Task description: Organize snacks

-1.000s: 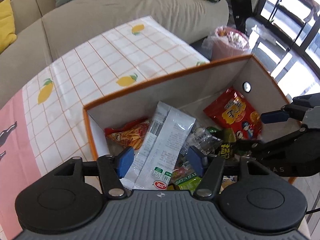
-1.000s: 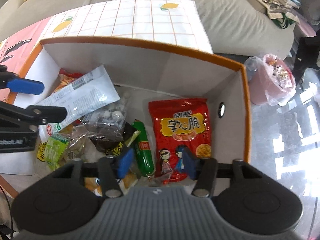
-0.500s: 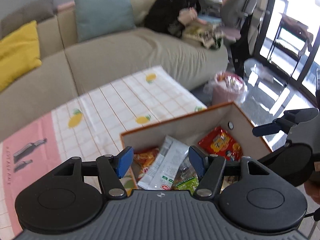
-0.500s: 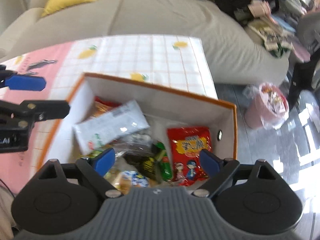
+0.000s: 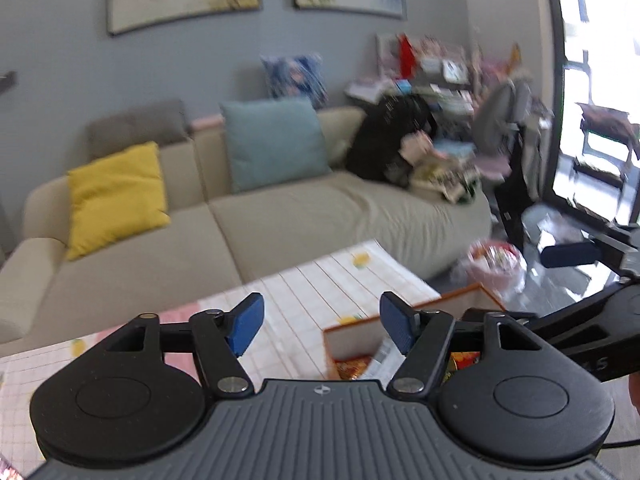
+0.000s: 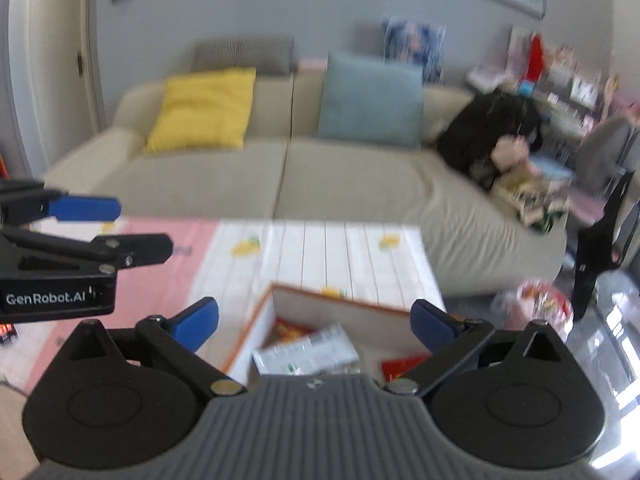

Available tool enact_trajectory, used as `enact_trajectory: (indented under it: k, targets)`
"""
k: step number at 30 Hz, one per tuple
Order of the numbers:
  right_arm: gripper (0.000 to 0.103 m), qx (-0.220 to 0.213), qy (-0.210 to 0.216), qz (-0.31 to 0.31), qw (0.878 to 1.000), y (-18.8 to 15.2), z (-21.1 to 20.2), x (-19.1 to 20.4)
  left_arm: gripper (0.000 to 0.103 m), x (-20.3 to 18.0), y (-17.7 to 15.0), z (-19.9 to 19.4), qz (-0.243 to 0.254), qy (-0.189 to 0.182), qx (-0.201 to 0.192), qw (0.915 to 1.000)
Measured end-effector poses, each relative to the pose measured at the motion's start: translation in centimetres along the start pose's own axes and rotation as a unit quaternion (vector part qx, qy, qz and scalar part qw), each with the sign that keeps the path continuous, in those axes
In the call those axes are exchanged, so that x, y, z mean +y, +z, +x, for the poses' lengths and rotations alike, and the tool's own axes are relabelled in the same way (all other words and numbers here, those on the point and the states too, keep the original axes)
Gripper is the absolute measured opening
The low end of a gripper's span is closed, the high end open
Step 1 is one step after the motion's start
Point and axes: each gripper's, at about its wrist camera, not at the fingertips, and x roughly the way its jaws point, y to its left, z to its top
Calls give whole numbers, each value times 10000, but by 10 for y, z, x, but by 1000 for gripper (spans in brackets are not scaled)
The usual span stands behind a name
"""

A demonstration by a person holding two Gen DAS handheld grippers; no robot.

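Observation:
An orange-rimmed white box (image 6: 320, 302) (image 5: 448, 306) sits on the table, far below both grippers, with snack packets inside: a white packet (image 6: 308, 350) and a red bag (image 6: 404, 362). My left gripper (image 5: 322, 328) is raised above the table with nothing between its blue pads, and its jaws are opening. My right gripper (image 6: 316, 316) hovers high over the box; its jaws are opening wide and hold nothing. Each gripper shows at the other view's edge.
The table carries a checked lemon-print cloth (image 6: 340, 252) with a pink section (image 6: 168, 240). A beige sofa (image 5: 320, 208) with yellow and teal cushions stands behind. A pink bin (image 5: 494, 264) with a plastic liner is on the floor to the right.
Both grippers rose out of the box and tilted up, so the sofa and wall now fill the views. The right gripper's jaws spread much wider; the left's spread slightly.

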Motion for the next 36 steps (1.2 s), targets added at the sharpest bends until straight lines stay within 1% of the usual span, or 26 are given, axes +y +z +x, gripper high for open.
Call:
enact_trajectory:
  k: [2, 4, 7, 9, 10, 12, 14, 16, 19, 21, 25, 27, 31, 36]
  targets:
    - [100, -299, -4, 102, 9995, -2, -21, 6, 81, 4, -5, -20, -128, 207, -288, 9993]
    - [100, -586, -25, 253, 9980, -7, -41, 12, 81, 6, -14, -41, -237, 526, -639, 9963]
    - [100, -939, -122, 413, 9946, -20, -66, 24, 81, 8, -27, -64, -334, 984, -894, 9906]
    - [100, -1071, -254, 428, 9930, -31, -77, 33, 81, 11, -36, -73, -488, 1135, -936, 9879]
    - [100, -1099, -324, 420, 9925, -36, -81, 38, 81, 13, -41, -74, -561, 1178, -880, 9875]
    - [100, -1083, -432, 400, 9924, -47, -84, 49, 81, 15, -52, -75, -625, 1132, -676, 9893]
    - [100, -1024, -492, 382, 9928, -56, -82, 59, 81, 19, -65, -71, -631, 1087, -308, 9916]
    - [100, -873, -525, 353, 9942, -65, -77, 69, 81, 22, -76, -64, -648, 1087, 83, 9919]
    - [100, -561, -492, 309, 9967, -78, -66, 82, 81, 27, -89, -51, -660, 1156, 563, 9895]
    - [100, -423, -484, 284, 9975, -86, -59, 88, 81, 32, -98, -48, -755, 1221, 742, 9869]
    - [100, -169, -548, 211, 9981, -102, -43, 98, 81, 37, -112, -40, -907, 1199, 978, 9838]
    - [100, -79, -597, 233, 9979, -108, -35, 98, 81, 35, -117, -33, -882, 1197, 1097, 9828]
    - [100, 78, -679, 372, 9970, -121, -21, 94, 81, 34, -138, -29, -917, 1118, 1355, 9802]
    - [100, 257, -796, 485, 9953, -131, -11, 91, 81, 34, -146, -18, -951, 1065, 1601, 9767]
